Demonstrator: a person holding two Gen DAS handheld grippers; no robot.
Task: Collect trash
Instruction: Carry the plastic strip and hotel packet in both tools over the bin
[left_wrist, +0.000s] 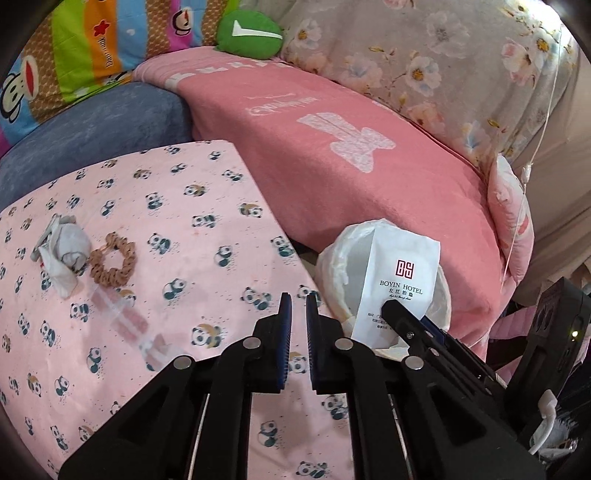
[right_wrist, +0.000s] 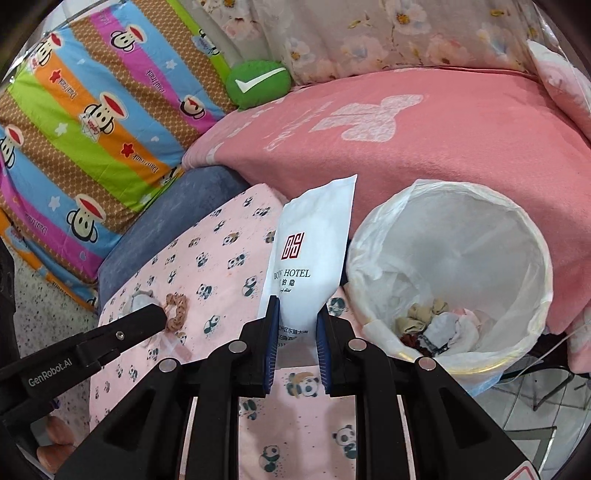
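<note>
My right gripper (right_wrist: 297, 317) is shut on a white BOYIN HOTEL packet (right_wrist: 314, 251) and holds it upright just left of a bin lined with a white bag (right_wrist: 532, 236). The bin holds crumpled scraps (right_wrist: 436, 325). In the left wrist view the packet (left_wrist: 402, 280) hangs in front of the bin (left_wrist: 332, 266). My left gripper (left_wrist: 298, 299) is nearly shut and empty above the panda cloth (left_wrist: 147, 206). A crumpled tissue wad (left_wrist: 68, 251), a brown braided ring (left_wrist: 112, 262) and a clear wrapper (left_wrist: 125, 317) lie on that cloth.
A pink blanket (left_wrist: 351, 147) covers the bed behind the bin. A striped monkey-print pillow (right_wrist: 92, 122), a green cushion (right_wrist: 258, 85) and a floral quilt (left_wrist: 443, 62) lie further back. A blue cushion (left_wrist: 92, 129) borders the cloth. A white cable (left_wrist: 532, 147) hangs at right.
</note>
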